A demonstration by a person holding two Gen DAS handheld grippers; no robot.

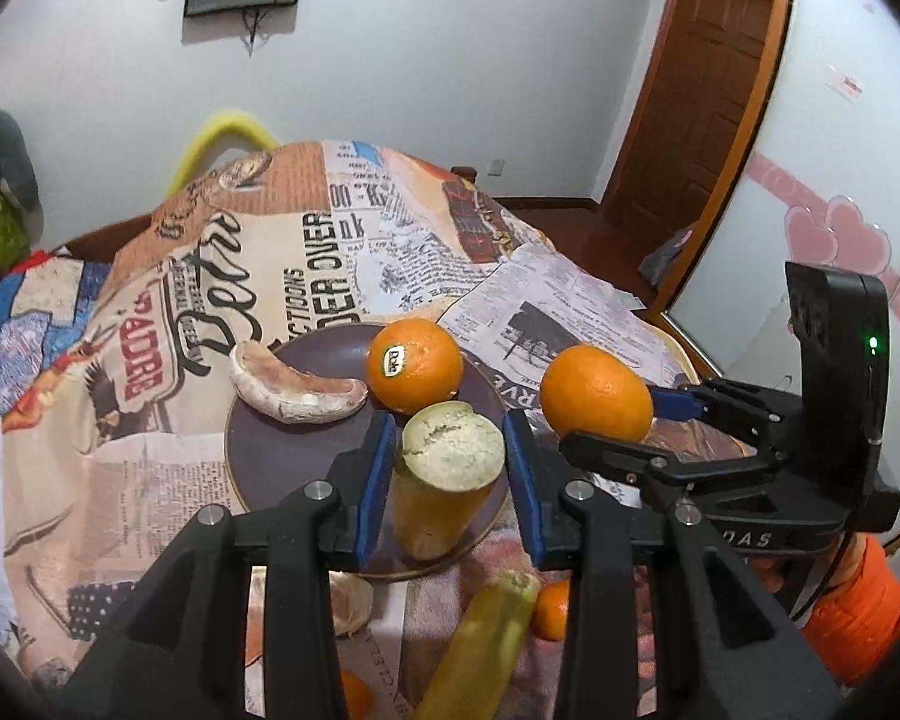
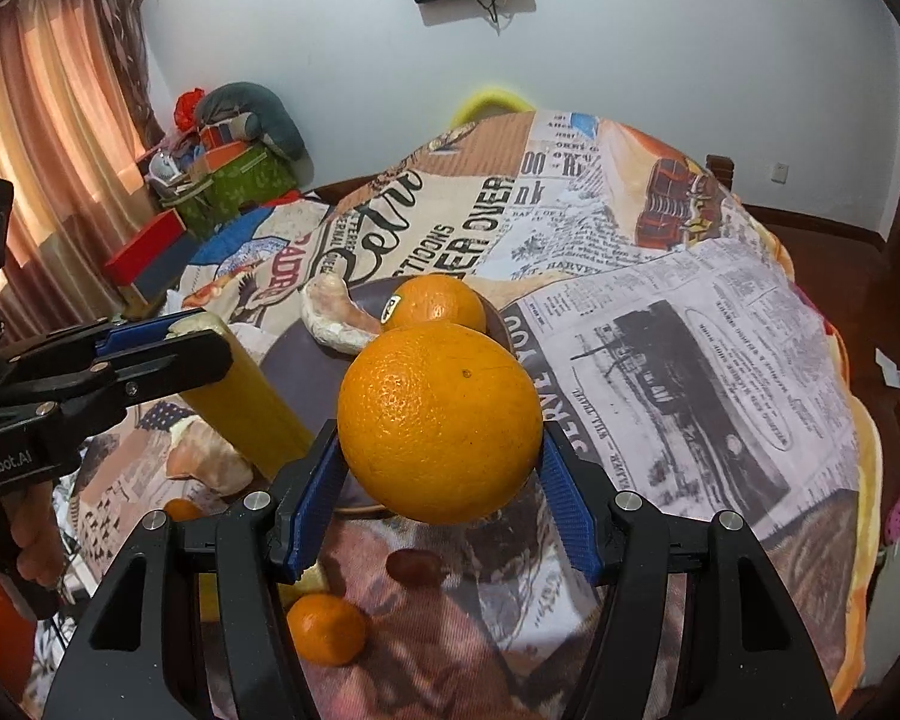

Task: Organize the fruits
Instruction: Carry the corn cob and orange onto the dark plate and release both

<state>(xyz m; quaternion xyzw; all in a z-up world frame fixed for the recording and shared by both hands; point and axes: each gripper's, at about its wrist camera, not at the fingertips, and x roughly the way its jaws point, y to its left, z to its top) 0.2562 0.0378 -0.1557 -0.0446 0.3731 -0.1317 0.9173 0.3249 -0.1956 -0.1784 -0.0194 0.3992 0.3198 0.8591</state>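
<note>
The right gripper (image 2: 441, 474) pinches a big round orange (image 2: 439, 420) beside the dark round plate (image 1: 282, 456), the left gripper (image 1: 447, 468) squeezes a yellow pomelo wedge (image 1: 444, 480) above it, and I think both go down gently next.

A stickered orange (image 1: 414, 365) and a pomelo wedge (image 1: 294, 387) crowd the far half of the dark plate (image 1: 270, 456), whose near-left stays bare; a yellow rind piece (image 1: 450, 480) and the right gripper (image 1: 660, 426) block its right rim.

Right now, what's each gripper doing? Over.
Left gripper shut on yellow pomelo-peel piece over plate. Right gripper shut on orange. Stickered orange on plate.
</note>
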